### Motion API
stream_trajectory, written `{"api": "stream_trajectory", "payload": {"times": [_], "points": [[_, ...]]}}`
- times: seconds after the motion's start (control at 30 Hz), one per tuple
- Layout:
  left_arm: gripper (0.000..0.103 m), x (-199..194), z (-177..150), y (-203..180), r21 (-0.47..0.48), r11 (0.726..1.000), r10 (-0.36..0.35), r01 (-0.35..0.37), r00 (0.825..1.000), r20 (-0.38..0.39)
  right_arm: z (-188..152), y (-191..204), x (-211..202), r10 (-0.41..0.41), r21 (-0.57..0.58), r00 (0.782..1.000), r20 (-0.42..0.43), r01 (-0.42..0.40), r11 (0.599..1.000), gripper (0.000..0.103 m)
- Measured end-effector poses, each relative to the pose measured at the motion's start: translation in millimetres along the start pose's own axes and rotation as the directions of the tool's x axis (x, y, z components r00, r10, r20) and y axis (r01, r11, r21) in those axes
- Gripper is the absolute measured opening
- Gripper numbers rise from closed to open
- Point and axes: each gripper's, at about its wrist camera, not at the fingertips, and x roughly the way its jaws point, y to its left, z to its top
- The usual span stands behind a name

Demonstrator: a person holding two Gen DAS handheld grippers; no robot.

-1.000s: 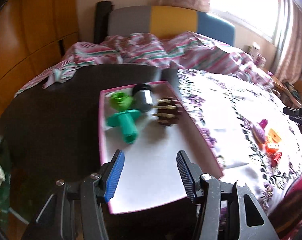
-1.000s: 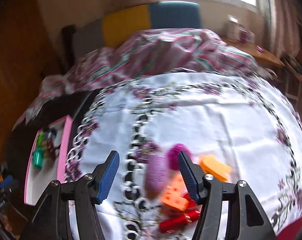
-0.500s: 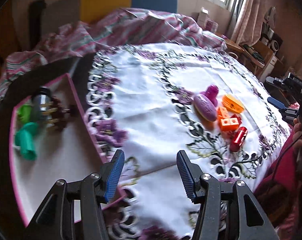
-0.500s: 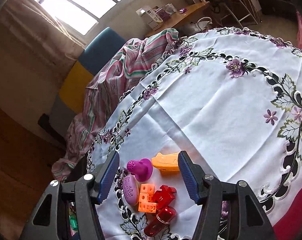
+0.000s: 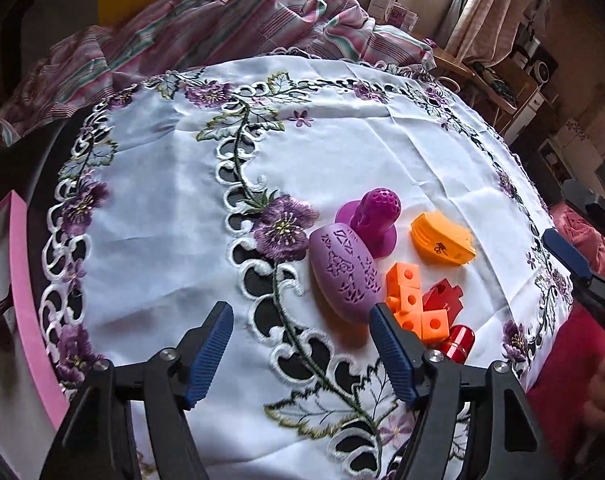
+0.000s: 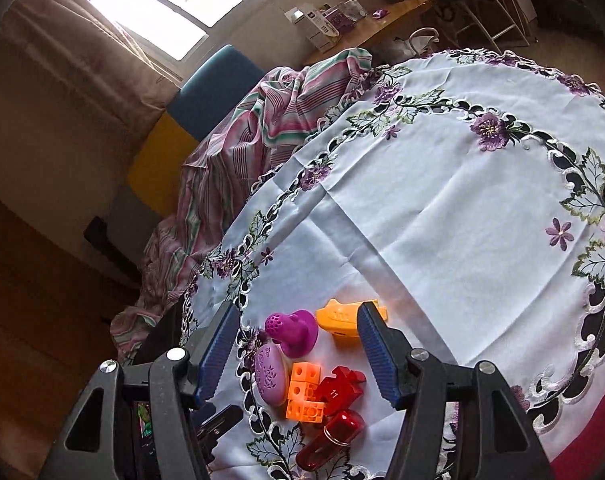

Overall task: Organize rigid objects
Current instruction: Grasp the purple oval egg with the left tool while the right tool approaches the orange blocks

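On tablecloth point(image 5: 342, 152): six toys point(image 5: 344, 276).

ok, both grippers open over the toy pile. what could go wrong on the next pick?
1. The toys are packed close: the lilac oval appears to touch the magenta piece and the orange block piece, so closing on one could knock its neighbours.
2. The red cylinder lies on its side and may roll.
3. Both the left hand-held gripper and the right hand-held gripper face one cluster, so they could collide.
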Motion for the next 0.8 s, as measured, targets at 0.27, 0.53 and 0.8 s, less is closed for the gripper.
{"api": "stream_trajectory", "payload": {"times": [0.27, 0.53, 0.8], "points": [[0.071, 38.0, 24.3, -21.2, 0.019, 1.000, 0.011, -0.011, 0.999, -0.048, 0.5, -0.2, -0.5, 0.027, 0.003, 1.000, 0.003, -0.027, 1.000, 0.063], [0.043, 47.9, 22.9, -19.9, 0.050, 0.998, 0.038, -0.036, 0.999, -0.034, 0.9, -0.1, 2.7, 0.018, 0.008, 1.000, -0.011, -0.018, 1.000, 0.063], [0.043, 17.1, -23.5, 5.4, 0.053, 0.998, 0.020, -0.020, 1.000, -0.010, 0.5, 0.1, 10.2, -0.025, 0.004, 0.999, -0.048, 0.025, 1.000, 0.063]]}}
